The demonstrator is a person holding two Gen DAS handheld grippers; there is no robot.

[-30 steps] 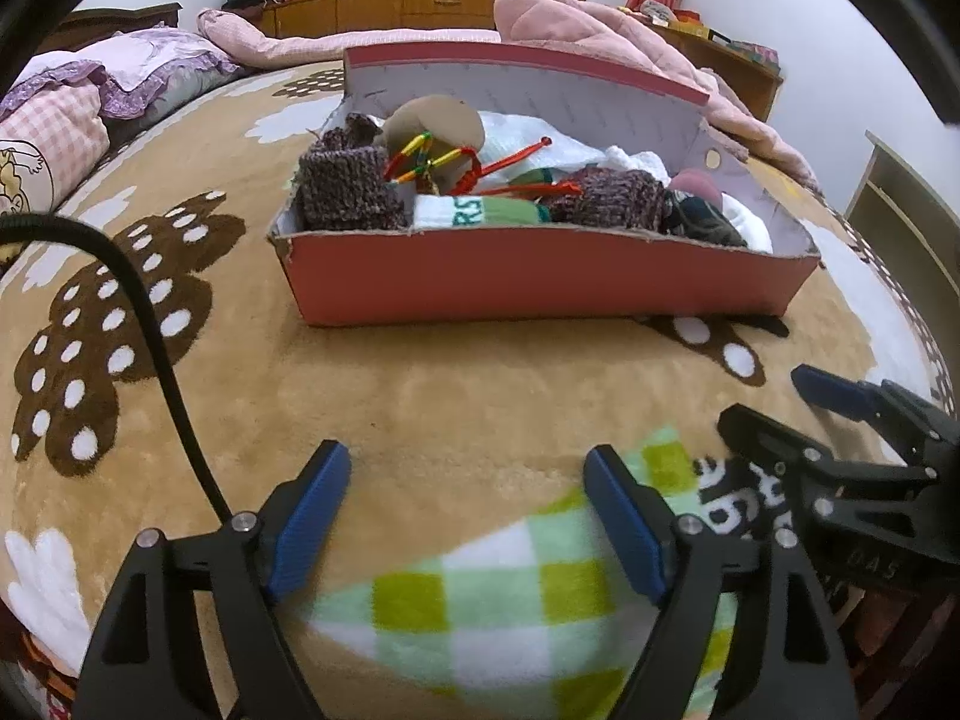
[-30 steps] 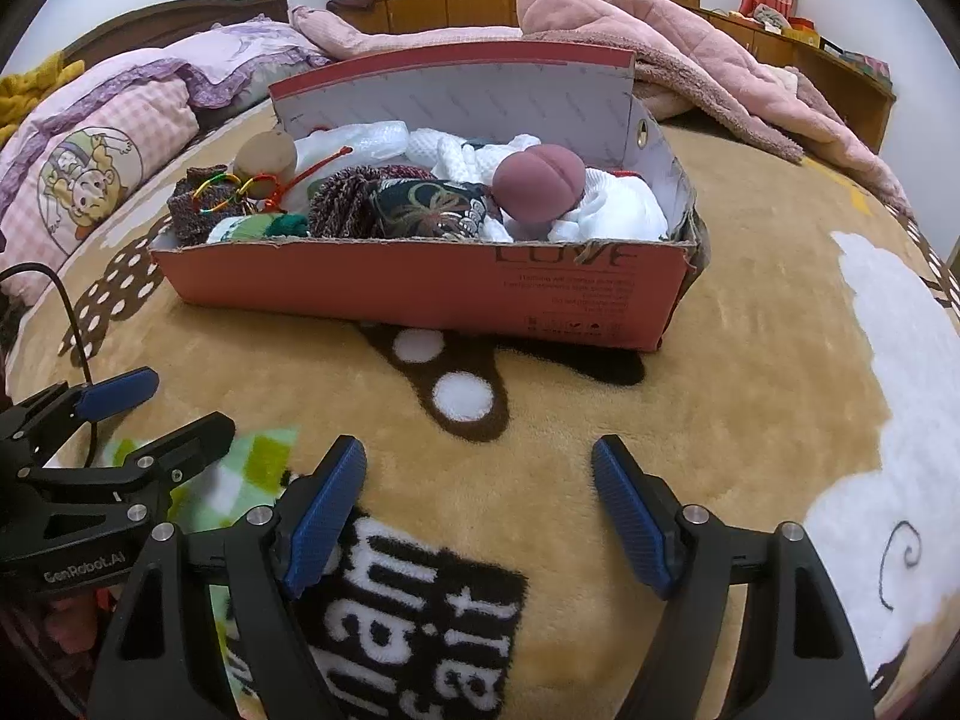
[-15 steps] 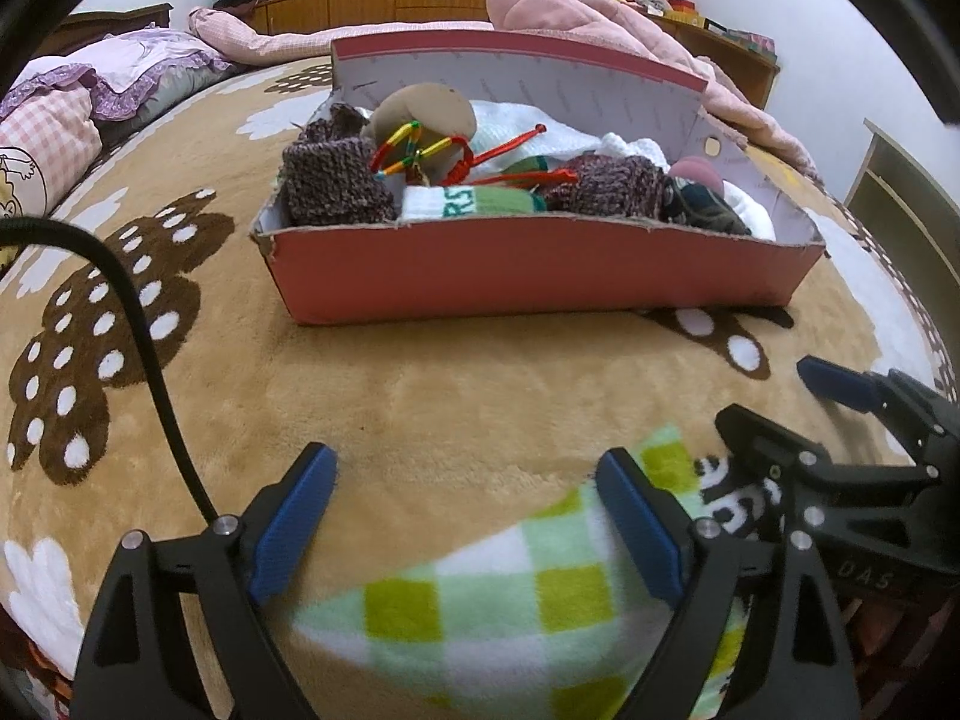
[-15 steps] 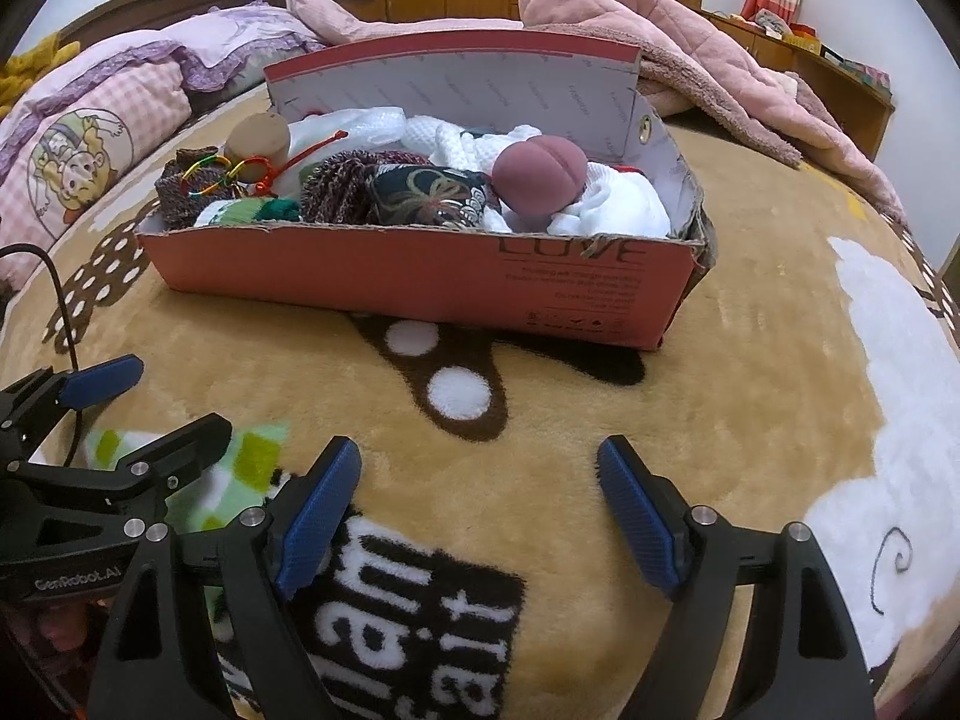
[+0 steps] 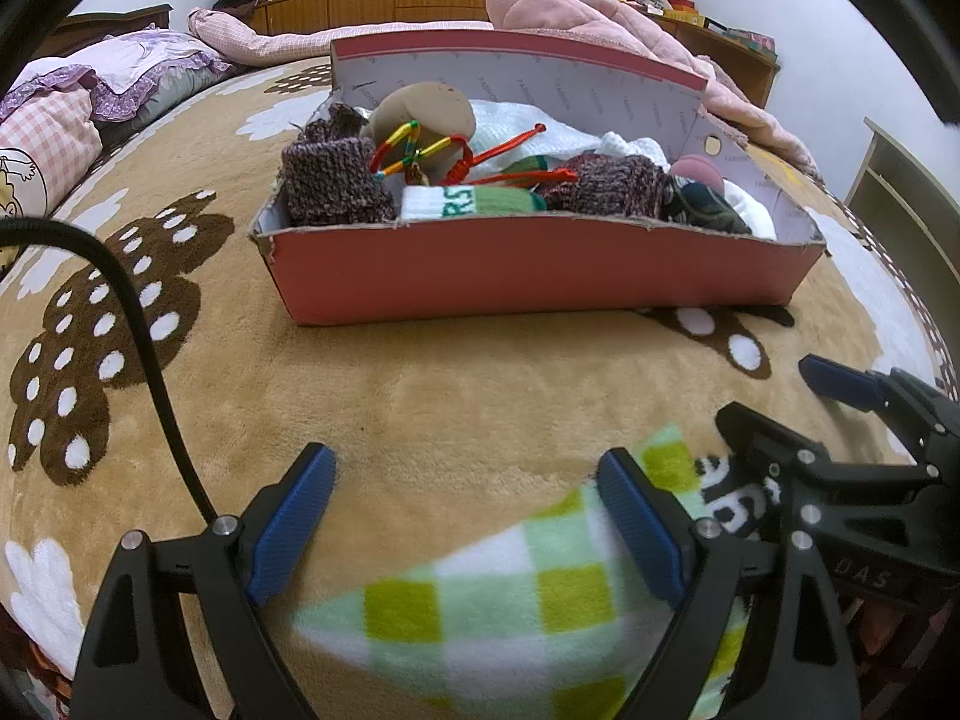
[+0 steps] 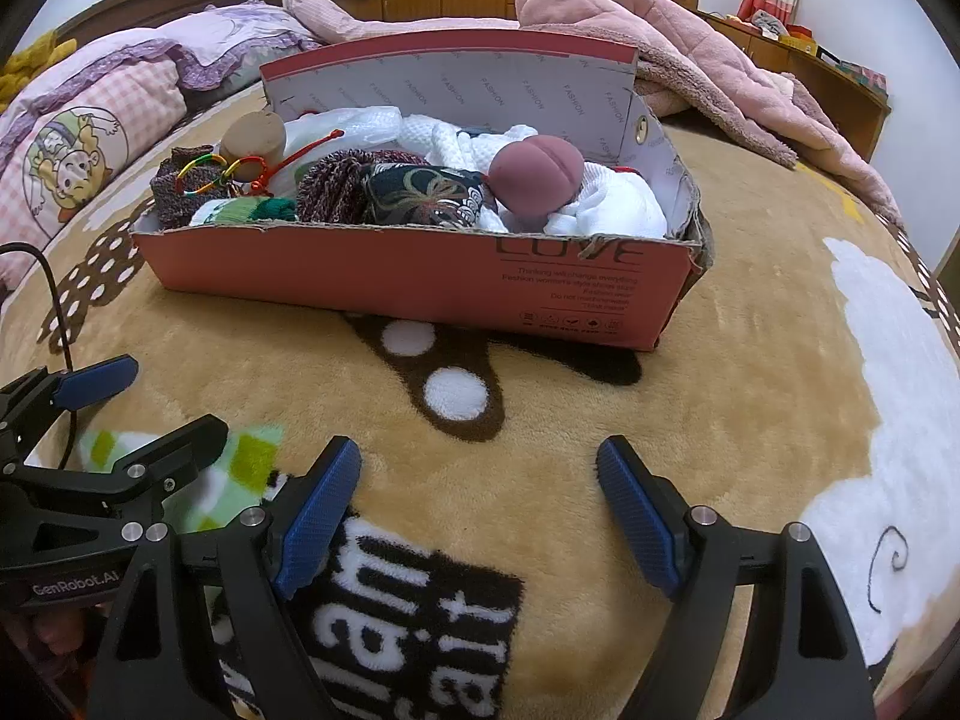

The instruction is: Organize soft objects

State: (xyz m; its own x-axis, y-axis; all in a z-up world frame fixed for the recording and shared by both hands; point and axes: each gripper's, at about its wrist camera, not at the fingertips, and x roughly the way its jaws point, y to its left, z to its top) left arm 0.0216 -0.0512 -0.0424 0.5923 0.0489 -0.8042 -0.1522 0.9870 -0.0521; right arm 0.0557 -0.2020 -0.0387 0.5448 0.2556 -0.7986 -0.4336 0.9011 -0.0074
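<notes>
A red cardboard box (image 5: 540,276) (image 6: 414,276) sits on the tan blanket, full of soft things: knitted purple pieces (image 5: 333,183), a green-and-white sock (image 5: 474,202), a pink ball (image 6: 536,174), white cloths (image 6: 612,213), a dark patterned pouch (image 6: 420,198). My left gripper (image 5: 468,519) is open and empty, low over the blanket near a green checked patch (image 5: 510,594). My right gripper (image 6: 480,516) is open and empty beside it, over black-and-white lettering (image 6: 414,618).
The blanket (image 5: 450,396) covers a bed. Pillows (image 6: 90,138) lie at the left, a pink quilt (image 6: 690,66) behind the box. A black cable (image 5: 144,348) crosses the left. Wooden cabinets (image 5: 390,0) line the far wall.
Both grippers have moved a little closer to the box and stayed open. Nothing in the box has moved.
</notes>
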